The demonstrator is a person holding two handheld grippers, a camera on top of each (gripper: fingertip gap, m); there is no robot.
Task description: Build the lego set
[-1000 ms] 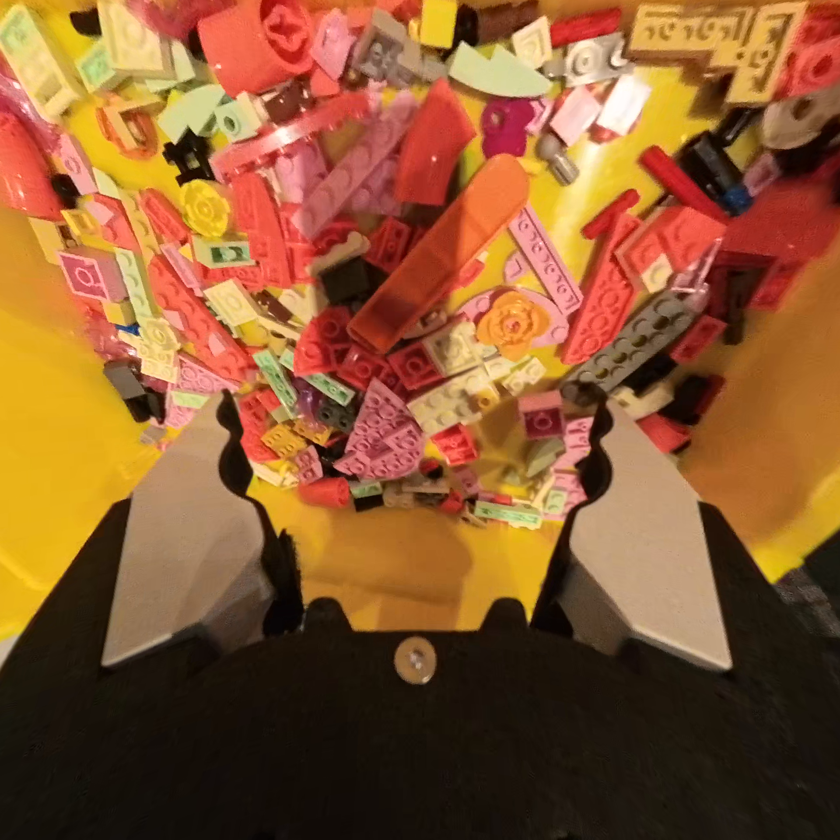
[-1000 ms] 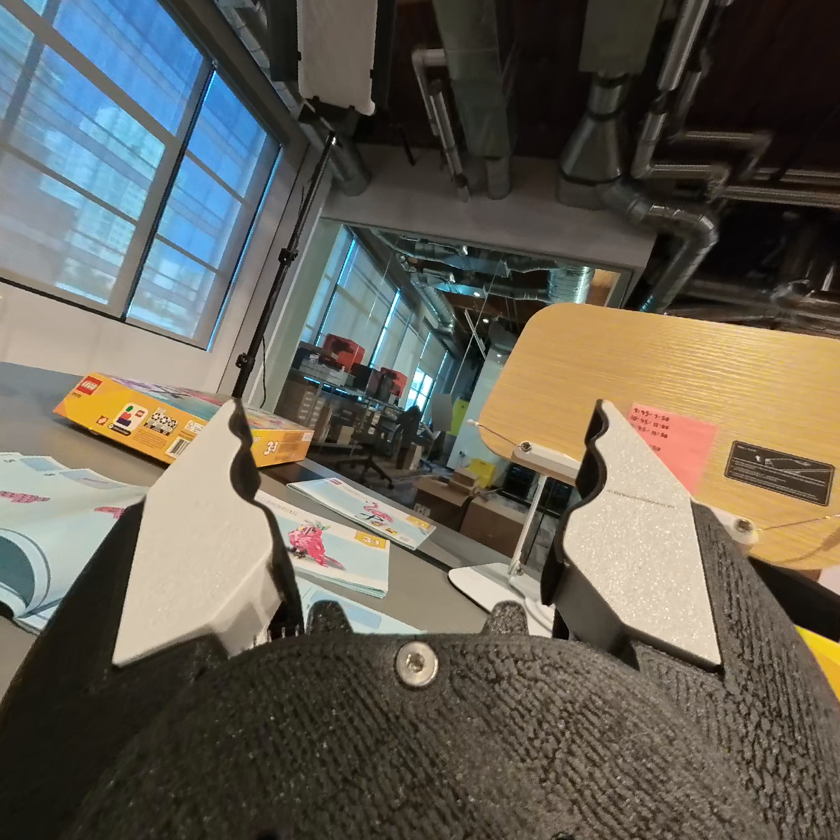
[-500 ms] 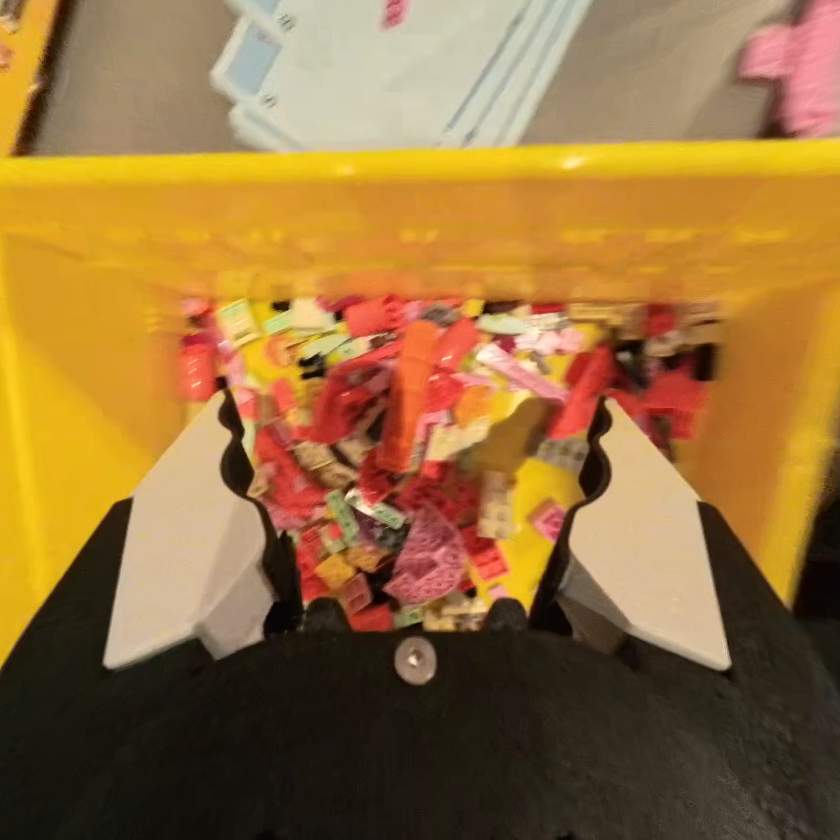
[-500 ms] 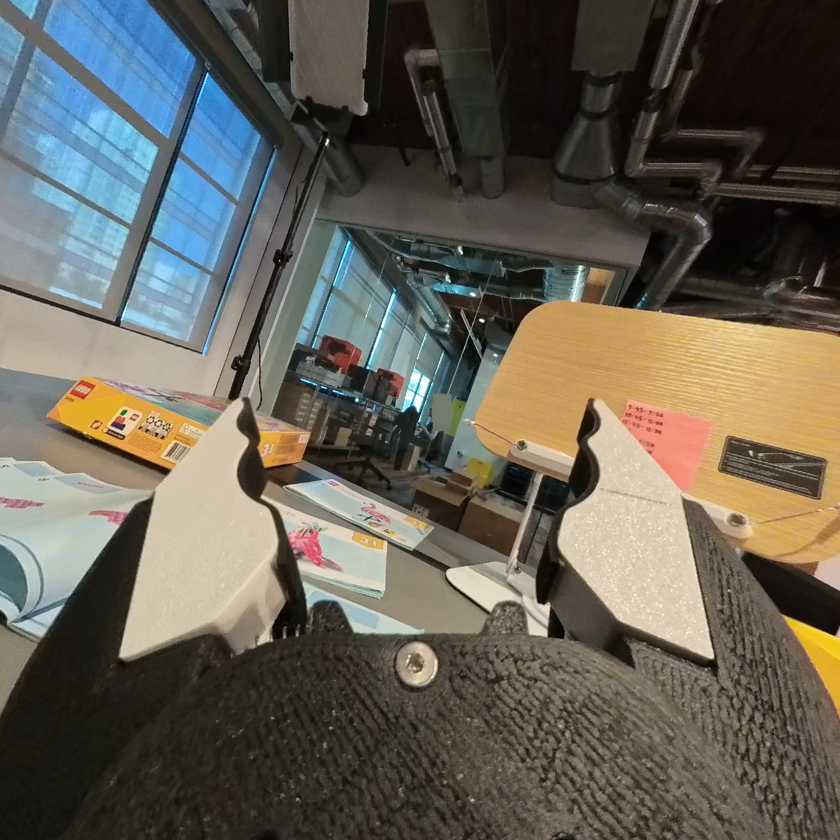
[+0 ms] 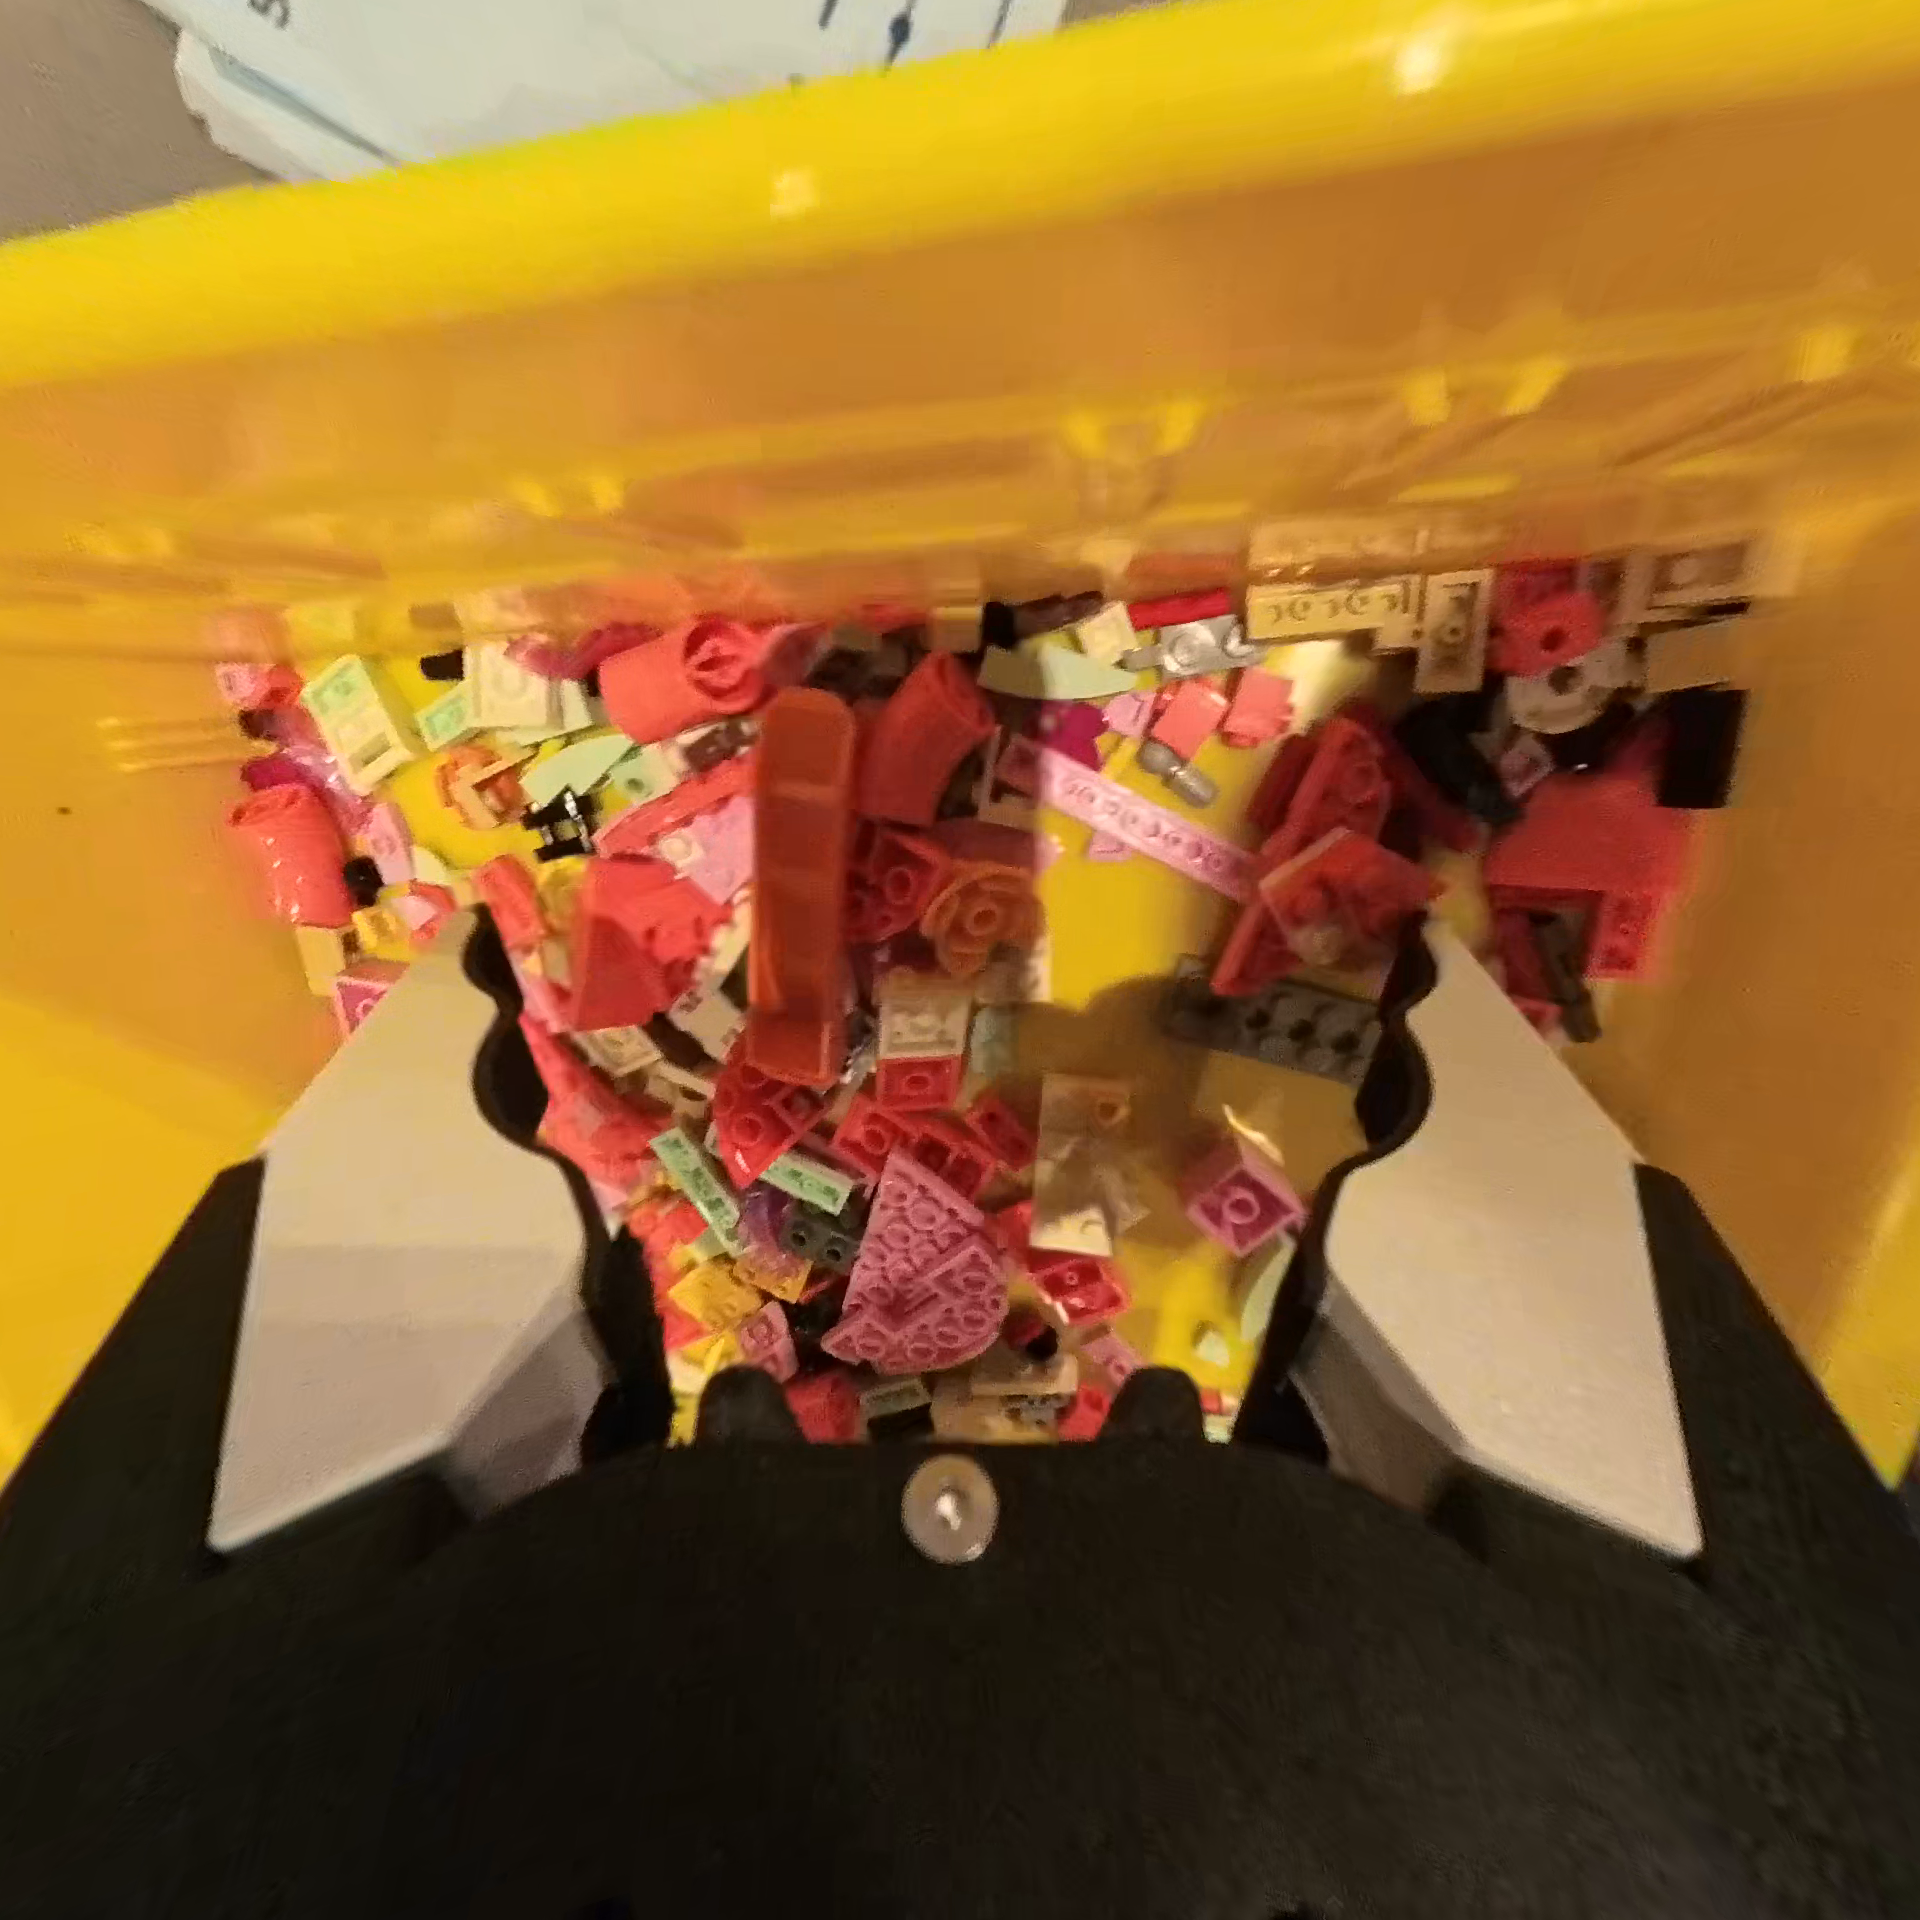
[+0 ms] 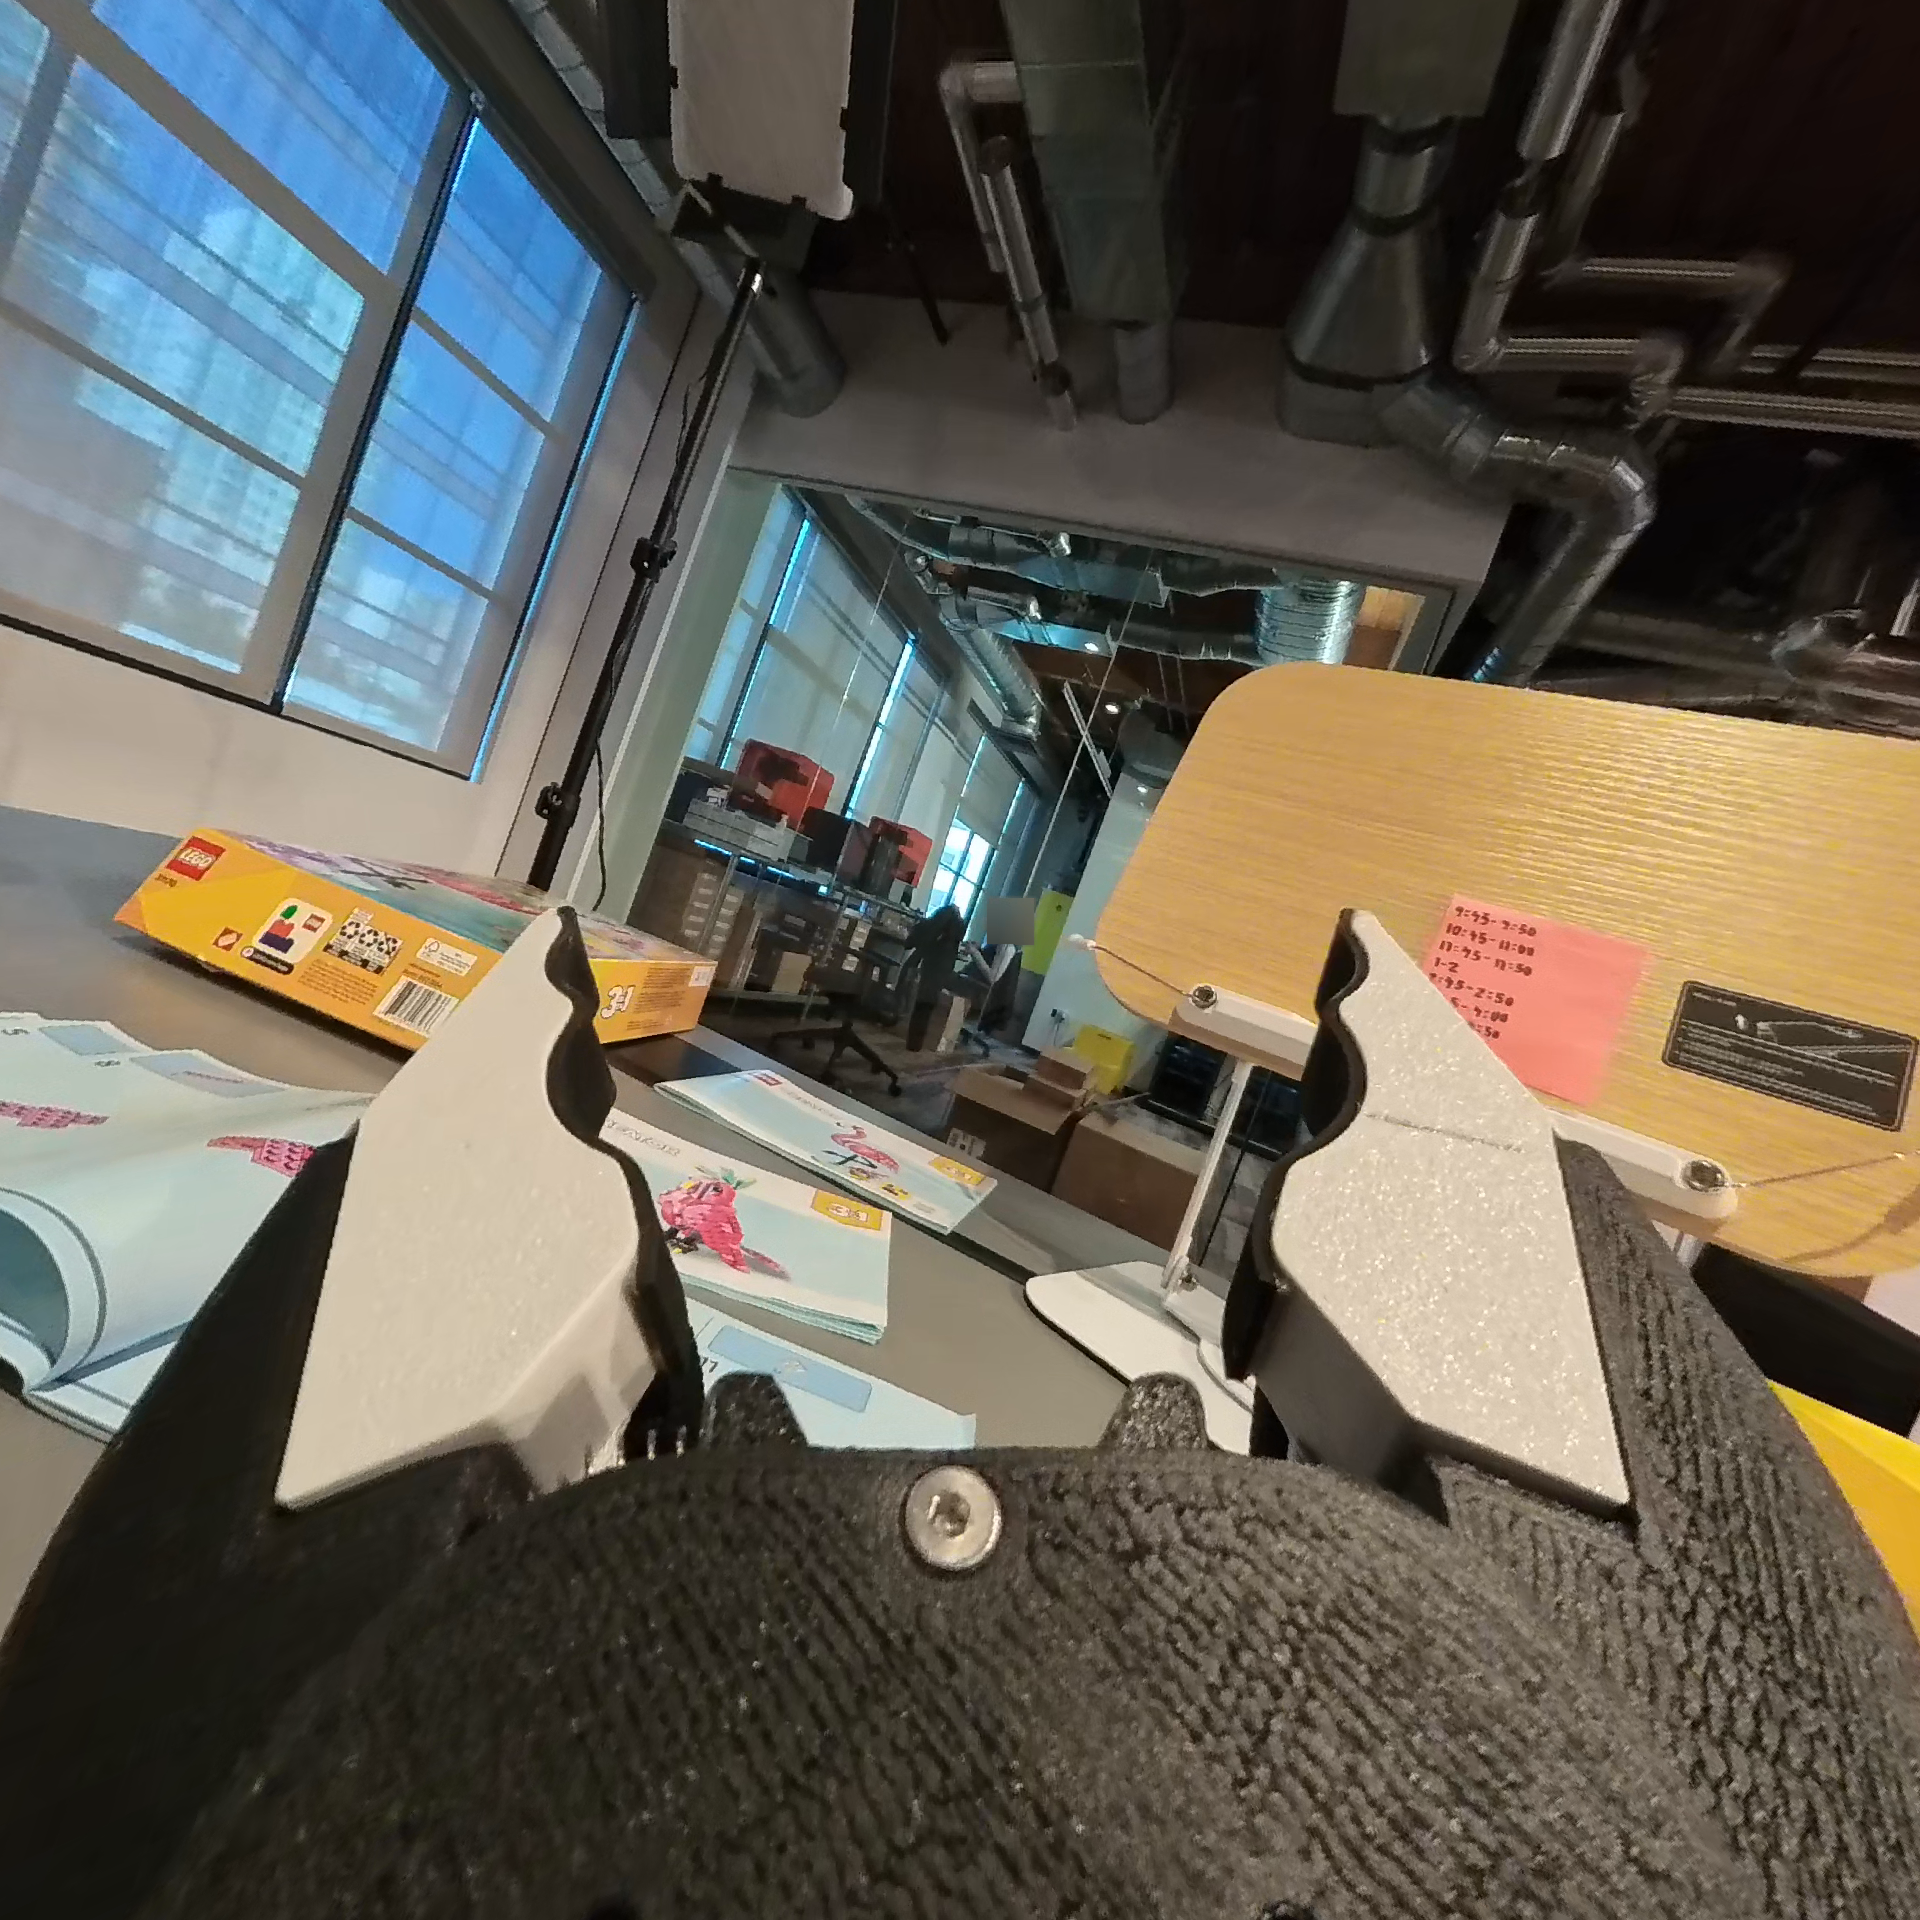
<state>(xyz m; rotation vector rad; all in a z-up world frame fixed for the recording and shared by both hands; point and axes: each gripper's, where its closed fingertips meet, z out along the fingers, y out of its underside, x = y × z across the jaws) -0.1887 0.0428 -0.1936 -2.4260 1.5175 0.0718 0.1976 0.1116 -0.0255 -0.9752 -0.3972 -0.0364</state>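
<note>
Currently the left claw [image 5: 951, 997] hangs spread and empty over loose red and pink Lego pieces [image 5: 883, 997] inside the yellow plastic bin [image 5: 935, 343]; best single out one brick first. Rightward, the right claw [image 6: 956, 997] idles apart above the grey tabletop [image 6: 966, 1236].

Grey table [image 6: 997, 1340] with booklets [image 6: 800, 1236], box [image 6: 416, 935]

Loose bricks [image 5: 904, 997] lie heaped in the bin [image 5: 935, 343], mostly toward its left and far wall. Booklets [image 6: 790, 1236] lie on the table [image 6: 966, 1247] at lower left of the right wrist view, the box [image 6: 395, 935] behind them, a board [image 6: 1558, 831] standing at right.
</note>
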